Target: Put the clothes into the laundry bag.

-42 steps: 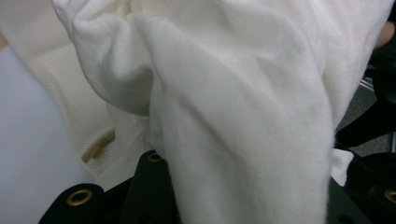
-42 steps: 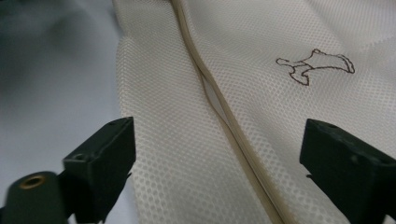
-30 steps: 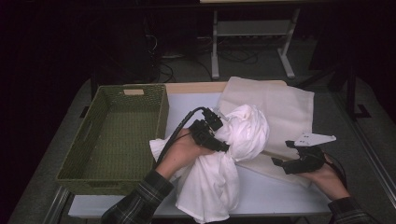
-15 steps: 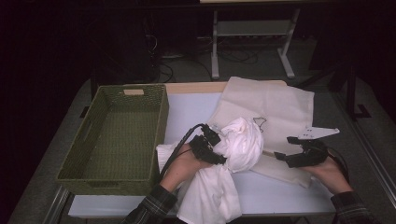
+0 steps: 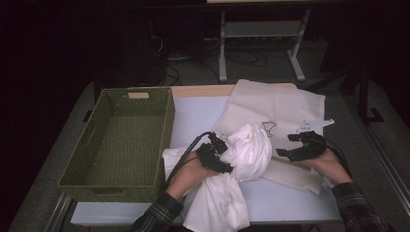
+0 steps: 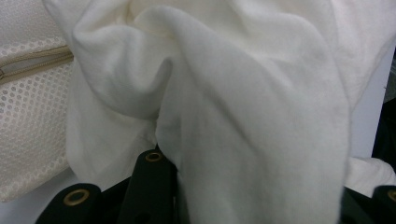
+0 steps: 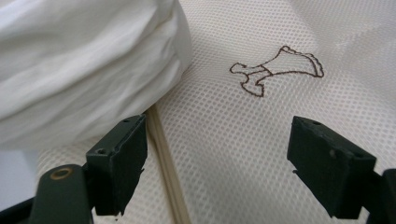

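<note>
A bunched white cloth [image 5: 251,154] lies on the near edge of a beige mesh bag [image 5: 280,104], with a tail hanging over the table's front. My left gripper [image 5: 226,157] is shut on the white cloth [image 6: 233,93], whose folds sit between the black jaws; my left gripper [image 6: 261,196] shows at the bottom. My right gripper [image 5: 286,145] hovers open just right of the bundle. In the right gripper view my right gripper [image 7: 215,163] is over the mesh bag [image 7: 243,140], beside the white cloth [image 7: 84,60]. Its jaws have just been closing slightly, gripping nothing.
A deep green woven basket [image 5: 167,125] stands at the table's left. The mesh bag carries a small brown stitched figure [image 7: 275,70] and a pale seam. The pale table top [image 5: 198,116] is bare between basket and bag. Metal stand legs rise behind the table.
The left hand has lowered the cloth bundle onto the bag. The right hand has shifted away from the person, over the bag.
</note>
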### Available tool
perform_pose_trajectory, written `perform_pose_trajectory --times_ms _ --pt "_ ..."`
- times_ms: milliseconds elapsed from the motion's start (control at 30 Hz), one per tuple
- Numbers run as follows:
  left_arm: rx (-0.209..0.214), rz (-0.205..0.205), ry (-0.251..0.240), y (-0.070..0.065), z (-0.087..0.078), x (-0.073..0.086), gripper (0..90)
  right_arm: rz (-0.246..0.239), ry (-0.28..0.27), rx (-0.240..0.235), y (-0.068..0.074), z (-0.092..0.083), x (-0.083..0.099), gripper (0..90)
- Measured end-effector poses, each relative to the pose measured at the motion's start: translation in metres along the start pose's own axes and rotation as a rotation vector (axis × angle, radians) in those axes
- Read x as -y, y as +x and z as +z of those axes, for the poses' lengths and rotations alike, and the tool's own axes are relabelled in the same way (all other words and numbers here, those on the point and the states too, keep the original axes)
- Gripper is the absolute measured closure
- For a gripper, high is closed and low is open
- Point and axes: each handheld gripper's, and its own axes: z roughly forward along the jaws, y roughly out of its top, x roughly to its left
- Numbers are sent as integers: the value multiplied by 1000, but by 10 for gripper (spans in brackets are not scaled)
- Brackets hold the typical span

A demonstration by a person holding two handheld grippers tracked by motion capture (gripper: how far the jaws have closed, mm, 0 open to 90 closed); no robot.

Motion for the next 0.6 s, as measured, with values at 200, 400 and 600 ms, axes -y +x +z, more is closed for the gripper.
perform_pose_trajectory --times_ms 200,400,600 --pt "7 2 3 1 1 0 653 -5 17 -22 -3 14 3 199" --pt "1 10 10 -1 3 -1 652 -31 71 -11 2 26 6 223" --pt "3 8 11 -1 3 0 652 -27 93 -8 0 32 8 232"
